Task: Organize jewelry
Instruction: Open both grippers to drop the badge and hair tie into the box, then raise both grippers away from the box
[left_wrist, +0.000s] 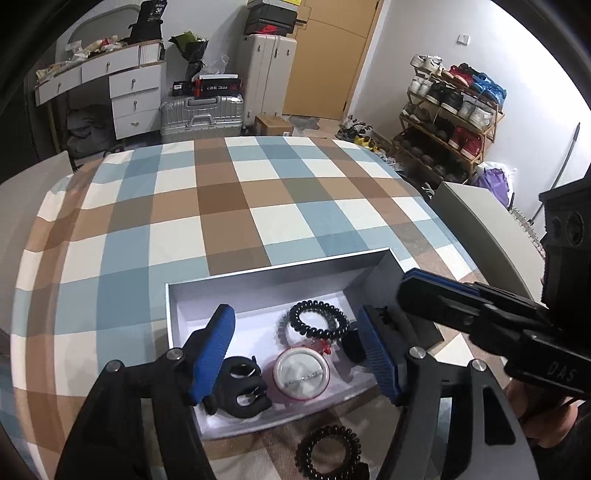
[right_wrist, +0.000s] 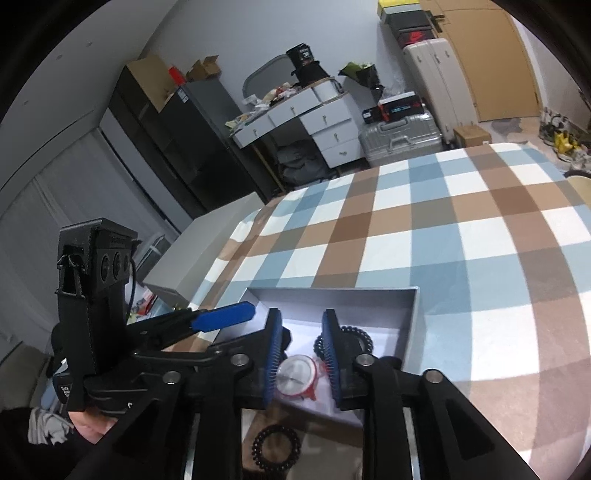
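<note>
On the checked cloth (left_wrist: 229, 206) an open grey box (left_wrist: 280, 271) was placed, and all else is told relative to this box. Inside it a black coil hair tie (left_wrist: 317, 317) was seen near the far side, a round red-rimmed case (left_wrist: 301, 373) in the middle, and a black hair claw (left_wrist: 242, 387) near the left wall. Outside the box, just beside its near wall, a second coil tie (left_wrist: 328, 448) was laid on the cloth. Above the box interior the left gripper (left_wrist: 295, 354) was held with its jaws spread and nothing pinched. The right gripper (right_wrist: 301, 360) was held over the round case, its jaws parted only a little, with nothing pinched.
</note>
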